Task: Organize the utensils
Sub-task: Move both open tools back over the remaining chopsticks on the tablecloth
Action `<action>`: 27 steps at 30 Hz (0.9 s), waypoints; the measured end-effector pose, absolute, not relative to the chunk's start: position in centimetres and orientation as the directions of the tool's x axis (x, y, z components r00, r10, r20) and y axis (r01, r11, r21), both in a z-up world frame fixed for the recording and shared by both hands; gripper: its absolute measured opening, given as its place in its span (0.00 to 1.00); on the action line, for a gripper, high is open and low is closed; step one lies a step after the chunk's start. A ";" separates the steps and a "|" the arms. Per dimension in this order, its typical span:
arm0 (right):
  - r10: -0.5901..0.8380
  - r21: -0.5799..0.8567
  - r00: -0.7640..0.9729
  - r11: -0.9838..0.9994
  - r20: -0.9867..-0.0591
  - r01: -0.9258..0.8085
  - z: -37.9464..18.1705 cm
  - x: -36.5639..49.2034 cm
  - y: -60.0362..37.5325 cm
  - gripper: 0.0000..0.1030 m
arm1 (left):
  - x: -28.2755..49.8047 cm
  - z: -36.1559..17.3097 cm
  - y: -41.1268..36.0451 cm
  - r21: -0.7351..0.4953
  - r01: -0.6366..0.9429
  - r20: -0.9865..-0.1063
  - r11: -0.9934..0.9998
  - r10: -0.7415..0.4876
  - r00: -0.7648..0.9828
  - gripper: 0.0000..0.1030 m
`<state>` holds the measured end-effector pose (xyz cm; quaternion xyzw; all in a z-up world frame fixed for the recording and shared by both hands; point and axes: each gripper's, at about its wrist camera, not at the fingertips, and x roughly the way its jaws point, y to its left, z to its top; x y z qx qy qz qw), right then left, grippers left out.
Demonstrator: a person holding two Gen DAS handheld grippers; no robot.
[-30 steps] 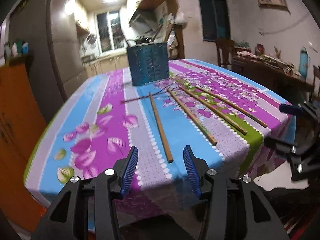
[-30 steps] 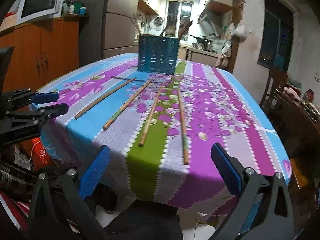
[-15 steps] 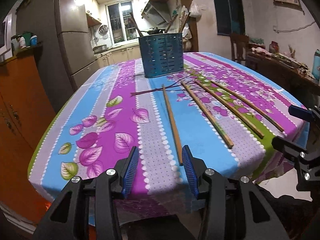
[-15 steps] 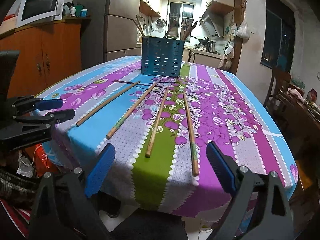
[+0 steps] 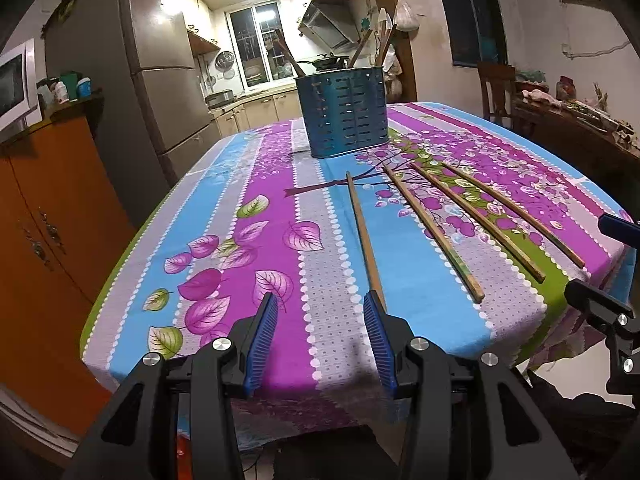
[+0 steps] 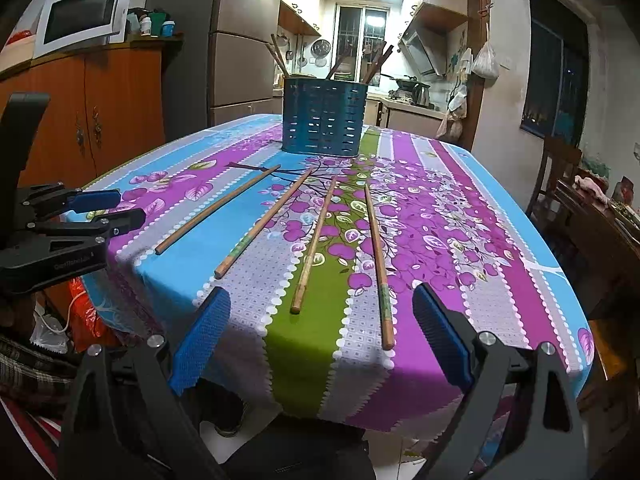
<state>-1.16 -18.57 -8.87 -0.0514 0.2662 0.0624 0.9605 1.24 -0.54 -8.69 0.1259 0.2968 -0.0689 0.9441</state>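
Only one marking shows: small pale lettering along the black arm of the left hand-held gripper [image 6: 102, 210], left of the worktop's [image 6: 500, 280] near edge, too blurred to read.

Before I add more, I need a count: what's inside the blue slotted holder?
Several brown wooden sticks poke above the blue slotted holder; its walls hide their lower ends and exact number.

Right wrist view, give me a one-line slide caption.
Open right gripper faces four chopsticks on a floral tablecloth, blue utensil holder behind.
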 end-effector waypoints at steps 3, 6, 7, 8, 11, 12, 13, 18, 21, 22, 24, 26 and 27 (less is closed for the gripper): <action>0.094 -0.066 0.851 0.987 -0.517 -0.149 -8.9 -1.2 -18.6 0.86 | 1.2 -8.6 -0.6 0.208 0.196 -0.573 0.958 -0.043 0.818 0.45; 0.093 -0.065 0.851 0.987 -0.517 -0.148 -8.9 -1.2 -18.6 0.87 | 1.3 -8.5 -0.5 0.215 0.186 -0.571 0.959 -0.031 0.821 0.45; 0.094 -0.065 0.850 0.987 -0.518 -0.148 -8.9 -1.2 -18.6 0.86 | 1.3 -8.5 -0.5 0.218 0.183 -0.570 0.959 -0.027 0.821 0.45; 0.093 -0.065 0.850 0.987 -0.518 -0.148 -8.9 -1.2 -18.6 0.87 | 1.3 -8.5 -0.5 0.221 0.180 -0.569 0.959 -0.023 0.822 0.45; 0.091 -0.065 0.852 0.987 -0.515 -0.145 -8.9 -1.3 -18.7 0.86 | 1.3 -8.5 -0.4 0.226 0.178 -0.568 0.958 -0.018 0.823 0.45; 0.092 -0.064 0.852 0.987 -0.515 -0.146 -8.9 -1.3 -18.7 0.86 | 1.4 -8.5 -0.4 0.228 0.178 -0.568 0.957 -0.017 0.823 0.45; 0.093 -0.064 0.852 0.987 -0.515 -0.146 -8.9 -1.3 -18.7 0.87 | 1.4 -8.5 -0.5 0.231 0.177 -0.567 0.957 -0.015 0.824 0.45; 0.089 -0.065 0.855 0.988 -0.511 -0.142 -8.9 -1.2 -18.8 0.86 | 1.4 -8.5 -0.5 0.238 0.175 -0.565 0.955 -0.010 0.825 0.45; 0.090 -0.064 0.854 0.988 -0.512 -0.143 -9.0 -1.1 -18.9 0.86 | 1.5 -8.6 -0.5 0.239 0.176 -0.567 0.955 -0.009 0.823 0.45; 0.090 -0.063 0.854 0.988 -0.512 -0.142 -9.0 -1.1 -18.9 0.86 | 1.5 -8.6 -0.5 0.240 0.176 -0.568 0.955 -0.009 0.823 0.45; 0.090 -0.062 0.854 0.988 -0.513 -0.142 -8.9 -1.0 -19.0 0.86 | 1.6 -8.6 -0.6 0.241 0.176 -0.569 0.954 -0.008 0.822 0.45; 0.088 -0.063 0.856 0.988 -0.510 -0.139 -8.9 -1.0 -19.0 0.86 | 1.7 -8.7 -0.7 0.243 0.176 -0.571 0.954 -0.006 0.821 0.45; 0.088 -0.062 0.857 0.989 -0.508 -0.138 -8.9 -1.0 -19.1 0.86 | 1.7 -8.8 -0.7 0.244 0.176 -0.571 0.954 -0.005 0.821 0.45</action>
